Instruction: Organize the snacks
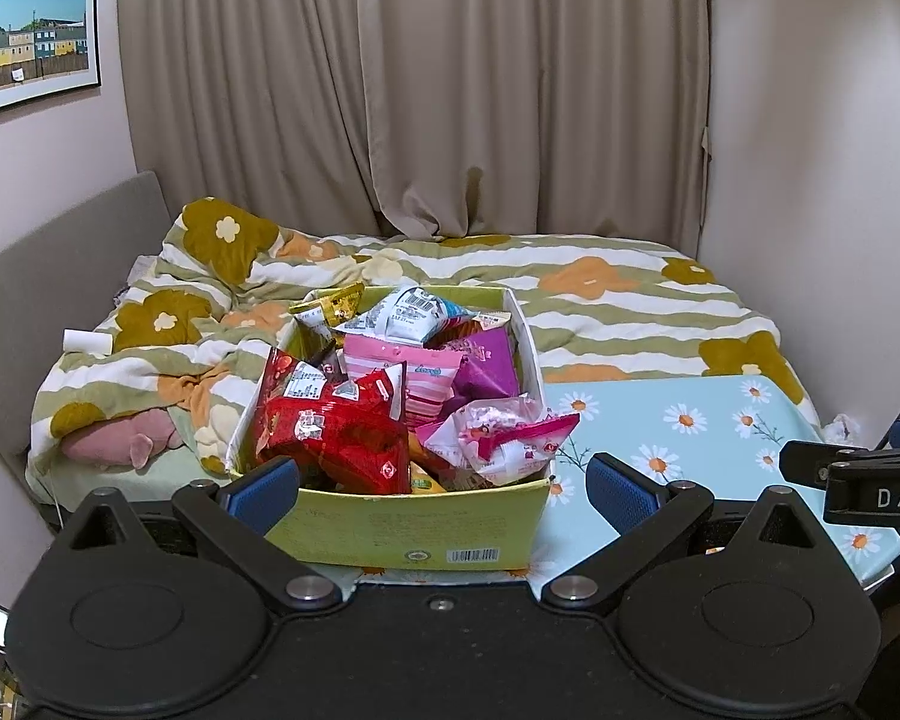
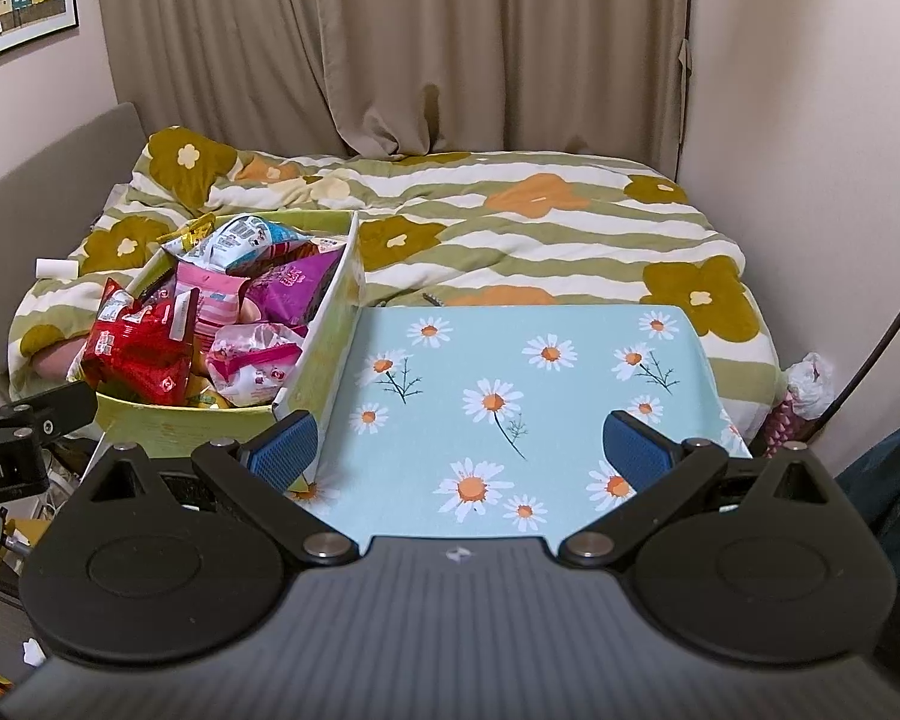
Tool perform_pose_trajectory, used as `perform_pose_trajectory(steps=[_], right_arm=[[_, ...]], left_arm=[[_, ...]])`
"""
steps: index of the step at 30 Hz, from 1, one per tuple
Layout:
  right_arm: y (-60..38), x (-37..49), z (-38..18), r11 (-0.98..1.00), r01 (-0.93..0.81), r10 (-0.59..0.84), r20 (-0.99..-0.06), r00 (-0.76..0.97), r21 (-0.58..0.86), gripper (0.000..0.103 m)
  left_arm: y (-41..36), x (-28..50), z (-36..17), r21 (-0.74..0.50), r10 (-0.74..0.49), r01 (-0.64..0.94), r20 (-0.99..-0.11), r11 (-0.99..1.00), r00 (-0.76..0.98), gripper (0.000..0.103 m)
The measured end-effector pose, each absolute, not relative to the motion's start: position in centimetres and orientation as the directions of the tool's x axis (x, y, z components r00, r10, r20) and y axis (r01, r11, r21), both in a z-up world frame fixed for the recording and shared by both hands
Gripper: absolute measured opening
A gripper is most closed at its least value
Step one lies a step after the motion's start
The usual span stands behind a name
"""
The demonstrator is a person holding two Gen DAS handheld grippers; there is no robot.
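A yellow-green cardboard box (image 1: 414,534) stands on a small table with a light blue daisy cloth (image 1: 708,414). It is heaped with snack packs: a red pack (image 1: 336,426) at front left, a pink-white pack (image 1: 504,438) at front right, a purple pack (image 1: 486,360), a pink striped pack (image 1: 408,366), a white-blue pack (image 1: 414,312) and a yellow pack (image 1: 330,306) at the back. My left gripper (image 1: 444,486) is open, straddling the box's near wall. My right gripper (image 2: 462,444) is open and empty over the bare cloth (image 2: 510,384), right of the box (image 2: 330,324).
A bed with a green striped flowered duvet (image 1: 600,294) lies behind the table. A pink plush toy (image 1: 120,441) lies at the bed's left edge. Beige curtains (image 1: 450,90) hang behind. A wall is close on the right. A black cable (image 2: 888,336) hangs at right.
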State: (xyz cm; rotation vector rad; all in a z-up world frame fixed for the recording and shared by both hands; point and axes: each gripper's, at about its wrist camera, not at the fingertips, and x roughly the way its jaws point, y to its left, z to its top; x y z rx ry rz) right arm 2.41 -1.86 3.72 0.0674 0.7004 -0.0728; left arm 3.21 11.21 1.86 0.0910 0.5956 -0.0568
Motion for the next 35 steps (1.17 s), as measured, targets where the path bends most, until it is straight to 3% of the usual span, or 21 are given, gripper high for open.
perform_pose_trajectory(steps=[23, 35], right_arm=[[-1.7, 2.6, 3.6, 0.995, 0.089, -0.043, -0.648, 0.761, 0.039, 0.103], [-1.5, 3.7, 3.2, 0.994, 0.097, -0.046, -0.650, 0.759, 0.044, 0.103]], left_arm=[[11.4, 4.0, 1.7, 0.061, -0.028, 0.076, -0.565, 0.995, 0.824, 0.103], [12.4, 4.7, 2.0, 0.052, -0.031, 0.068, -0.521, 0.996, 0.853, 0.103]])
